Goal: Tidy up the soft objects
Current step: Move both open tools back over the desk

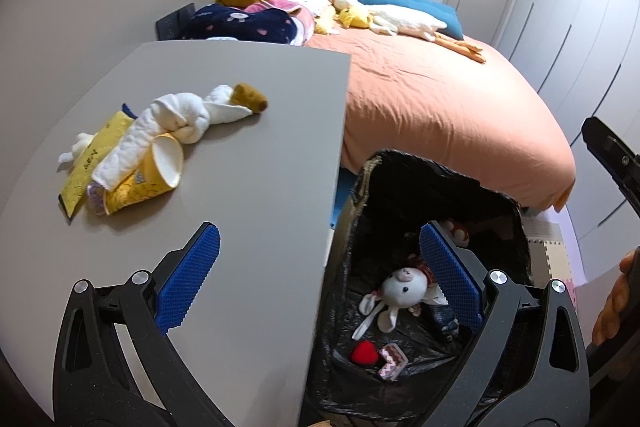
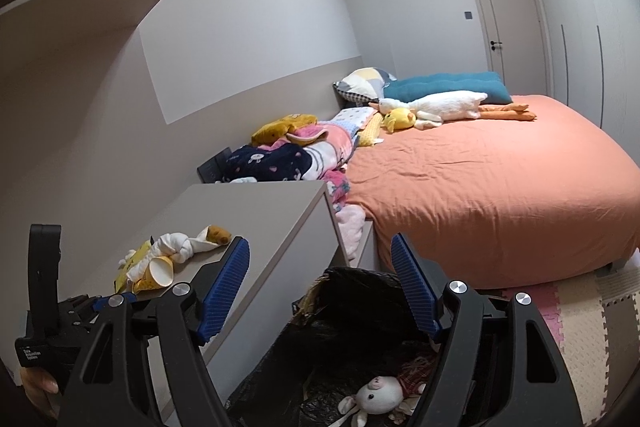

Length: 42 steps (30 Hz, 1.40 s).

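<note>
We hold our left gripper wide open and empty, above the table edge and the black-lined bin. Our right gripper gapes empty too. The white bunny plush lies inside the bin.

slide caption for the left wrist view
Open left tool above a black-lined bin holding a white plush rabbit.
</note>
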{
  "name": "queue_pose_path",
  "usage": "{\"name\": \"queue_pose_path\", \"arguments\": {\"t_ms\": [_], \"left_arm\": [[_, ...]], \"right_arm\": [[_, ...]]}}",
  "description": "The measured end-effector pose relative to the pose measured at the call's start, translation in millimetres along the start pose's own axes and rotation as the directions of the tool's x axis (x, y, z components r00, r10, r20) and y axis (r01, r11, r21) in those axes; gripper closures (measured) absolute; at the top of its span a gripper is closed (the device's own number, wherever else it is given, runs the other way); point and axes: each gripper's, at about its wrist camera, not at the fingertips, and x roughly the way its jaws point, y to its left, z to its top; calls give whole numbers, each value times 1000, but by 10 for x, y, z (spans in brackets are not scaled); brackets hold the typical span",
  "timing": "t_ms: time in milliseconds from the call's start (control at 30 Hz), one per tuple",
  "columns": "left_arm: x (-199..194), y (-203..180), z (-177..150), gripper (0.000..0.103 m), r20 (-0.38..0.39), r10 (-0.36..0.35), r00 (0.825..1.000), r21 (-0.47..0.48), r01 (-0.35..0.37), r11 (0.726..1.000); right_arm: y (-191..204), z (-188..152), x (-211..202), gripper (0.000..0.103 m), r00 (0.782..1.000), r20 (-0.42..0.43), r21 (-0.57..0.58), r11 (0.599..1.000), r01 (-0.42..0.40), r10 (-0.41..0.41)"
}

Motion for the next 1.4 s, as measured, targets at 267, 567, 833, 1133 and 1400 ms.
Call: {"name": "queue_pose_path", "arguments": {"t_ms": [267, 567, 833, 1133, 1400], "left_arm": [[-45, 310, 18, 6, 13, 45, 999, -13, -45, 999], [-53, 805, 19, 6, 11, 105, 994, -65, -104, 992], [-35, 1209, 32, 6, 5, 121, 993, -123, -119, 985], [56, 1626, 84, 6, -6, 139, 990, -167, -138, 976], [122, 2035, 114, 6, 10, 184, 983, -231, -176, 957]], "right_arm": [[304, -3, 254, 29, 998, -40, -44, 997, -56, 54], [681, -36, 641, 28, 992, -94, -60, 994, -91, 85], [971, -80, 940, 28, 986, -136, -81, 990, -112, 101], [1232, -94, 1305, 28, 978, -180, -103, 987, -126, 106], [1429, -114, 1651, 28, 972, -212, -120, 985, -125, 98]]}}
